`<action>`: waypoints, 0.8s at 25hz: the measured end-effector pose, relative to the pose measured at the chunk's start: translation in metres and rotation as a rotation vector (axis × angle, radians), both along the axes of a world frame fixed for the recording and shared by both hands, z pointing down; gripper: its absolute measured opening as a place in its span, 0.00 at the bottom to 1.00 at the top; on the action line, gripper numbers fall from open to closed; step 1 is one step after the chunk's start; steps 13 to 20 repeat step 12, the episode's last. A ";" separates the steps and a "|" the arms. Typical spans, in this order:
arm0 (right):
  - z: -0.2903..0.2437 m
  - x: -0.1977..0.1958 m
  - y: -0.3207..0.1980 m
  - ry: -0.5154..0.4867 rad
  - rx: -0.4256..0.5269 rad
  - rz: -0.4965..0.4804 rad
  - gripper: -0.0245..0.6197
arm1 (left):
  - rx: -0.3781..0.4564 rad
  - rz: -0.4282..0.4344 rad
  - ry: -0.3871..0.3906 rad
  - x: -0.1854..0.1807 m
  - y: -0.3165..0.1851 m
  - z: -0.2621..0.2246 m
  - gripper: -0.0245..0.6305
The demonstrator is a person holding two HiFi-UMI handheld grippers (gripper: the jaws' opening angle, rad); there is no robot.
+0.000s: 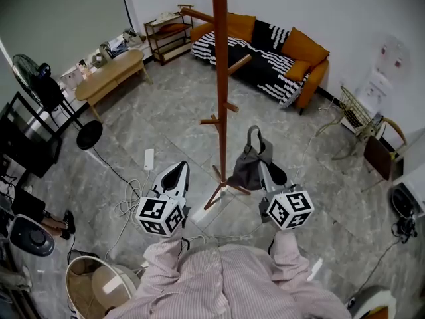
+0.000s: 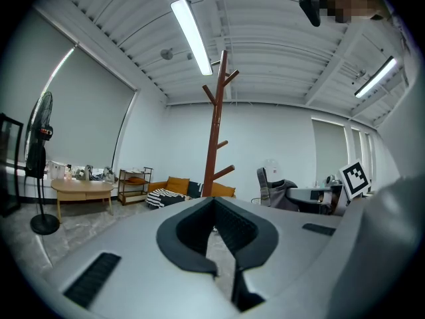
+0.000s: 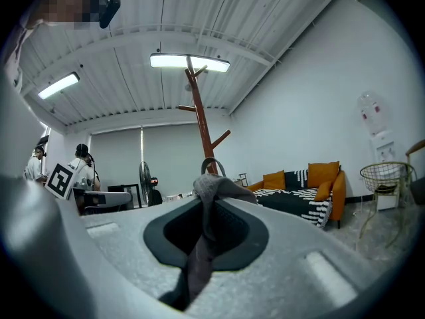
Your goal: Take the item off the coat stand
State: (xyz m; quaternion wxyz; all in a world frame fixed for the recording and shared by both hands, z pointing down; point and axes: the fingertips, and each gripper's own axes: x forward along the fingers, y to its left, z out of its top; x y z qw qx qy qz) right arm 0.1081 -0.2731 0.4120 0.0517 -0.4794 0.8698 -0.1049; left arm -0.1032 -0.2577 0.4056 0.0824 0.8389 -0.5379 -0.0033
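As far as I could judge, step: grey bag (image 1: 247,169) looked already off its peg; carry-away phase.
Bag loc: hung from R gripper (image 3: 204,211), just beside coat stand (image 1: 221,78) pole, strap loop (image 1: 254,135) free.
R gripper: pinched tight on bag fabric.
L gripper (image 1: 179,169): jaws narrow, nothing btwn, idle.
Next: needed to hold the pinch, pull back clear of lower pegs (image 1: 214,120), find a drop spot.
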 end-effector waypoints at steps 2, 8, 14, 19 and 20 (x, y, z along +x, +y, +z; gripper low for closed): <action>0.000 0.002 0.000 -0.002 -0.002 0.006 0.07 | -0.004 -0.001 -0.003 0.000 0.001 0.001 0.04; 0.003 0.005 -0.004 -0.001 -0.006 0.015 0.07 | -0.015 -0.006 -0.004 0.000 -0.002 0.006 0.04; 0.004 0.006 -0.008 -0.001 -0.007 0.020 0.07 | -0.018 -0.008 -0.002 -0.002 -0.005 0.007 0.04; 0.004 0.006 -0.008 -0.001 -0.007 0.020 0.07 | -0.018 -0.008 -0.002 -0.002 -0.005 0.007 0.04; 0.004 0.006 -0.008 -0.001 -0.007 0.020 0.07 | -0.018 -0.008 -0.002 -0.002 -0.005 0.007 0.04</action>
